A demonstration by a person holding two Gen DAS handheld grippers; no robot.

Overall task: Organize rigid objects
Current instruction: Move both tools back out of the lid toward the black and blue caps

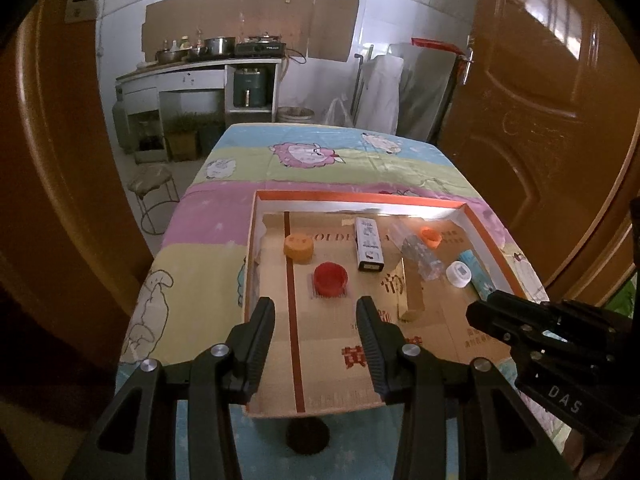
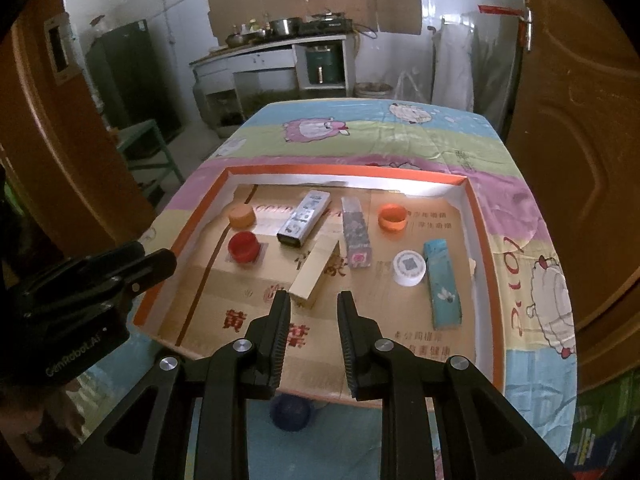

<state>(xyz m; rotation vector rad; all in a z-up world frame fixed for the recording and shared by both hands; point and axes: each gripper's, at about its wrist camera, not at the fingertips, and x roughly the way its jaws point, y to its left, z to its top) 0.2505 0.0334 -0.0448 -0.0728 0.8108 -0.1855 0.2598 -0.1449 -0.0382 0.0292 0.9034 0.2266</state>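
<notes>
Tray (image 2: pixel 472 208) rim, bare cardboard before tongs (image 2: pixel 314 300)

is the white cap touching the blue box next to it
Apart. The right wrist view shows a strip of bare cardboard between the white cap and the blue box; the left wrist view is too oblique to tell.

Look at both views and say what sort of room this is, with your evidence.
Probably a home kitchen: pots and a stove sit on a counter, and a cloth-covered table holds a sorting tray.
</notes>
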